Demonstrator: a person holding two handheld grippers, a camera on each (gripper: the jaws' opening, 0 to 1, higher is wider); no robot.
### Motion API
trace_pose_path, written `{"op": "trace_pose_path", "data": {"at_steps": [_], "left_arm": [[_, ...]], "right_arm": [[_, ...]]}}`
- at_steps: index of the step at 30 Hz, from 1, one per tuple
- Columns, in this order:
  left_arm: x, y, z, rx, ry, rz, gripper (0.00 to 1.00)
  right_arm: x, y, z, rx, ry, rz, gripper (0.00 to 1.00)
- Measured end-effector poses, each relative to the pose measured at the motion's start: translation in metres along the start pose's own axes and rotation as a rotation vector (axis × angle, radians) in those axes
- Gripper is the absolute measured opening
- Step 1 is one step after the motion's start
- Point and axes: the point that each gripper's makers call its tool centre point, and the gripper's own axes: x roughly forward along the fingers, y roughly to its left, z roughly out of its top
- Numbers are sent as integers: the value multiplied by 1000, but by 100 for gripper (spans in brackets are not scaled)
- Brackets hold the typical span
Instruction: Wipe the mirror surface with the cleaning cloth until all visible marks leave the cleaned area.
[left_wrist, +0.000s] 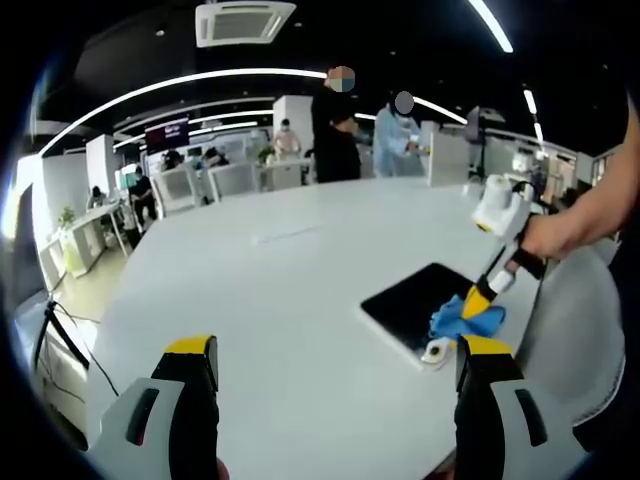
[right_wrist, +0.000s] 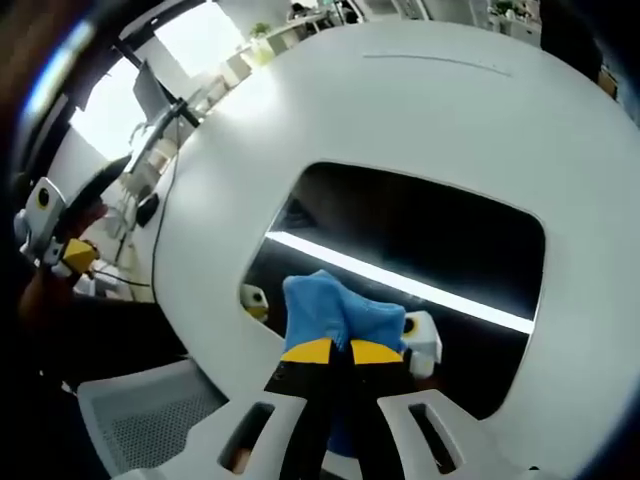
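A broad white table (left_wrist: 280, 300) with a rounded edge fills the near ground of an open-plan office. In the left gripper view, desks, monitors and several people stand at the far side, under long strip lights and a ceiling air vent (left_wrist: 245, 22). The left gripper (left_wrist: 335, 375) hangs over bare tabletop with its yellow-tipped jaws wide apart and nothing between them.

On the right part of the table lies the mirror (left_wrist: 412, 298), a dark rectangle with rounded corners, flat on the surface near the table's edge. A hand (left_wrist: 548, 235) holds the right gripper (left_wrist: 482, 297) down onto it.

In the right gripper view the mirror (right_wrist: 430, 235) reflects a bright ceiling light as a white stripe. The right gripper (right_wrist: 332, 350) has its jaws pinched together on the blue cleaning cloth (right_wrist: 330, 305), which is pressed on the near part of the mirror. A grey mesh chair (right_wrist: 150, 420) sits beside the table edge.
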Motion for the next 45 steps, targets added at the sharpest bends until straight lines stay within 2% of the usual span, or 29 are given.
{"op": "trace_pose_path", "data": {"at_steps": [31, 36, 39, 45], "left_arm": [[4, 3, -2, -1, 13, -14, 100], [7, 4, 2, -24, 0, -13, 100], [8, 5, 8, -57, -33, -12, 100], [10, 5, 7, -39, -16, -22, 100]], "right_arm": [[-1, -9, 3, 45, 1, -2, 0], [0, -9, 5, 43, 5, -3, 0], [0, -10, 6, 36, 1, -8, 0], [0, -12, 9, 44, -11, -20, 0]]}}
